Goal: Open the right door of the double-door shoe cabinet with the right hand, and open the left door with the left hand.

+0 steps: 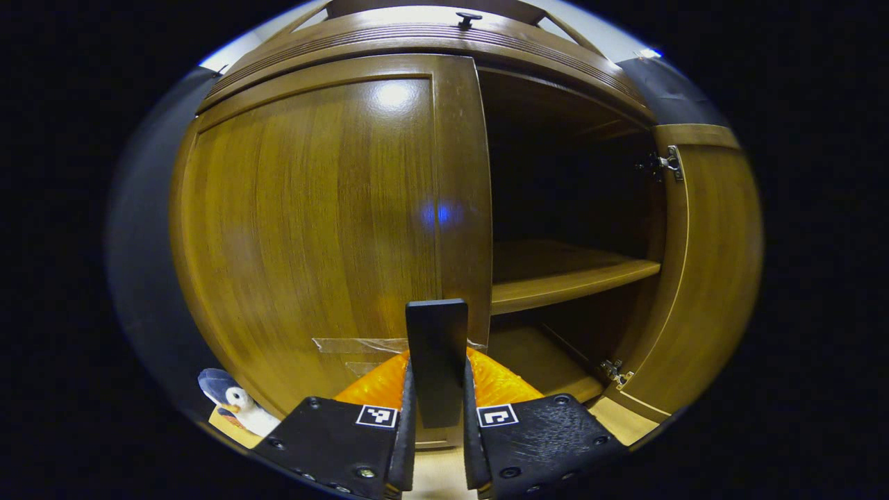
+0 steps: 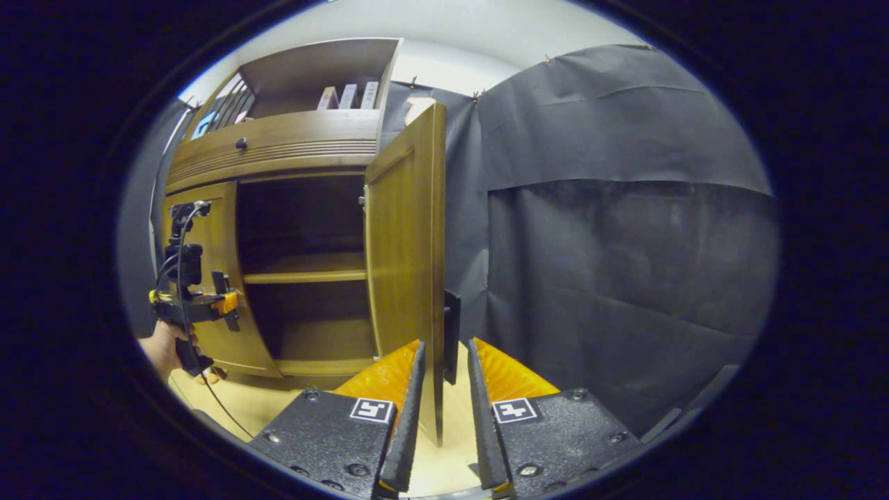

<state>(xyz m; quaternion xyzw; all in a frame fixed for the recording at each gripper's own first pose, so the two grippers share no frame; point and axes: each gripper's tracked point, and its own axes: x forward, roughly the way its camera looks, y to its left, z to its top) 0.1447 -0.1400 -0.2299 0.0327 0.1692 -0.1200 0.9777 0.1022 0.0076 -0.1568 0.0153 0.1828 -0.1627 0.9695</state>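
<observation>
The left gripper (image 1: pixel 437 423) has its jaws pinching the black handle (image 1: pixel 437 347) of the left door (image 1: pixel 312 229), which is closed ahead of them. The right door (image 2: pixel 406 264) stands swung wide open, its edge between the right gripper's (image 2: pixel 444 410) jaws, which sit spread at either side without clearly pressing it. A shelf (image 1: pixel 562 281) lies inside the cabinet (image 2: pixel 278 149).
</observation>
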